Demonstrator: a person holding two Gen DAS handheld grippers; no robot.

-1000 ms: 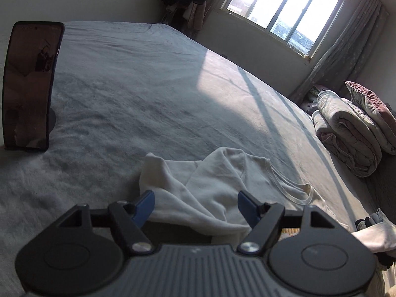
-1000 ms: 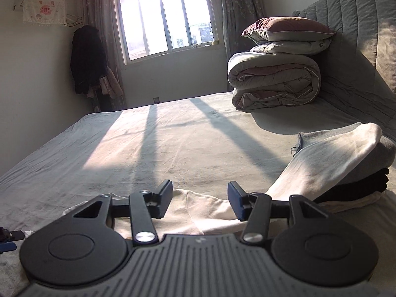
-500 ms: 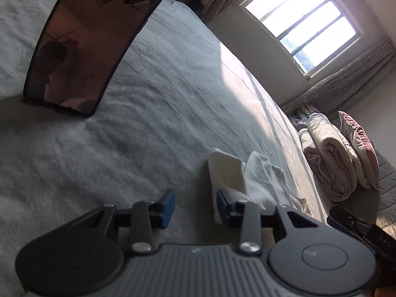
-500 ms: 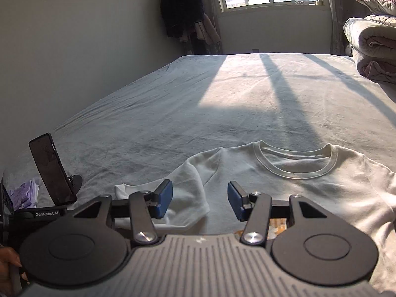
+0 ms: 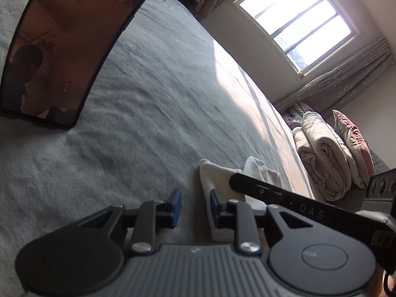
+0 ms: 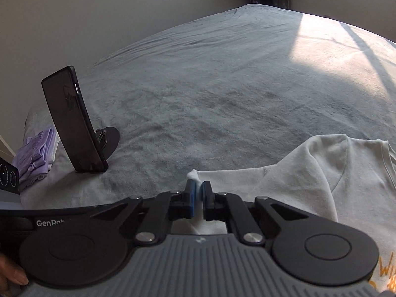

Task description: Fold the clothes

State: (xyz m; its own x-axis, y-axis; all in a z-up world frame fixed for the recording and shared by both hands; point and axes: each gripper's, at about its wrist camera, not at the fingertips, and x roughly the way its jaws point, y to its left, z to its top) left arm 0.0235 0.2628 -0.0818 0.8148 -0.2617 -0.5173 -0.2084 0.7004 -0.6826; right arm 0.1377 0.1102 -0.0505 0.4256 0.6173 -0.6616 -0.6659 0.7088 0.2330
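Observation:
A cream white T-shirt (image 6: 321, 173) lies on the grey bed, its sleeve stretched toward the left. My right gripper (image 6: 197, 198) is shut on the sleeve's cuff edge, with a tuft of cloth poking out between the blue pads. In the left wrist view the sleeve (image 5: 215, 173) lies just right of my left gripper (image 5: 194, 209), which is partly open and empty over the blanket, its right pad beside the cuff. The right gripper's black body (image 5: 284, 200) crosses over the shirt there.
A dark phone on a stand (image 6: 71, 123) stands at the left of the bed, close to my left gripper (image 5: 57, 49). Purple cloth (image 6: 34, 156) lies behind it. A rolled duvet and pillow (image 5: 329, 153) sit at the head. The grey blanket (image 6: 222, 86) spreads ahead.
My right gripper swung from the clothes pile to the shirt's left sleeve and closed on its cuff. My left gripper moved left toward the phone and narrowed its opening.

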